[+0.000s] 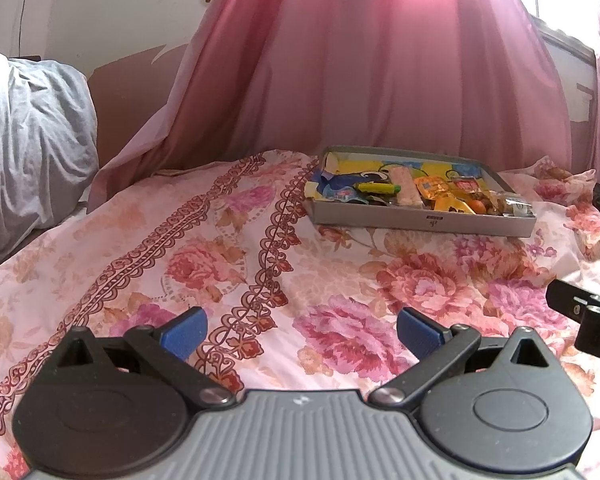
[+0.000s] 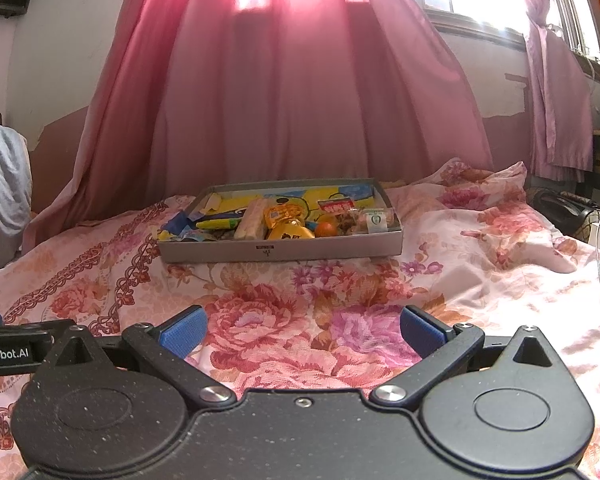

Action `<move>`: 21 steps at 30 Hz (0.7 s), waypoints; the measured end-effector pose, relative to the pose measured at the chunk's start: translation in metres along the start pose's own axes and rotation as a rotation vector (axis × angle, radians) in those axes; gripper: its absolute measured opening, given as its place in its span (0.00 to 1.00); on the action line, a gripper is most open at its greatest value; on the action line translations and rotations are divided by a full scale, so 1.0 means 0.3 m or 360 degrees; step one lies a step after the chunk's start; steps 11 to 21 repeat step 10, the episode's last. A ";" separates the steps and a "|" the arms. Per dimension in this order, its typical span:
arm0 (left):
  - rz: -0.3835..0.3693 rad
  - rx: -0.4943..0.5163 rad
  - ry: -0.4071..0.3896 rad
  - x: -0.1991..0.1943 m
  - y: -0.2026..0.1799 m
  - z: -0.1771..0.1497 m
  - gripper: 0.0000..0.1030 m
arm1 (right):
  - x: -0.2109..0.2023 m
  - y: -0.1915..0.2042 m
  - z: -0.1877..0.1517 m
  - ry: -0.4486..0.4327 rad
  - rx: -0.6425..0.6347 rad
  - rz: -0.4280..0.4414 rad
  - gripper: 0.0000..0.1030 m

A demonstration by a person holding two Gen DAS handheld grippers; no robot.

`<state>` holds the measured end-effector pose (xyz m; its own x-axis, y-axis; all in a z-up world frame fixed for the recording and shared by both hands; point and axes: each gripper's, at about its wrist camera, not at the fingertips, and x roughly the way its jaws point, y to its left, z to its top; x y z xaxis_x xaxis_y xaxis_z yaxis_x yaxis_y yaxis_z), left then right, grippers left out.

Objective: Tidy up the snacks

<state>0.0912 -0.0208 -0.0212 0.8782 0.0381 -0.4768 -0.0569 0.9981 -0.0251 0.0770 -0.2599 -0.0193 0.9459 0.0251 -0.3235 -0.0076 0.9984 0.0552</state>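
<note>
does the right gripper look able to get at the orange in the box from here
Probably yes: the right gripper is open, only bare bedspread lies between, and the orange sits uncovered by the box's low near wall.

My snacks [image 2: 276, 220] sit packed in a shallow grey box [image 2: 280, 250]. It lies flat on the floral bedspread [image 2: 260, 300].

The left tool [image 2: 4, 344] reads "enRobot.AI", its start cut off.

I see a bed [image 2: 480, 280] spread with a pink flowered sheet [image 1: 220, 248]; a shallow grey box [image 2: 280, 249] of snacks rests on it toward the far side; a grey pillow [image 1: 28, 136] sits at the left end.
</note>
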 end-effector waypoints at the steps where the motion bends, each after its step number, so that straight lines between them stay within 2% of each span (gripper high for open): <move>1: 0.0000 -0.0003 0.0001 0.001 0.001 0.000 1.00 | -0.001 -0.001 0.001 -0.0001 -0.0002 -0.0001 0.99; 21: 0.0033 -0.0035 0.0022 0.013 0.011 -0.004 1.00 | -0.002 -0.002 0.004 -0.0006 -0.0002 0.0000 0.99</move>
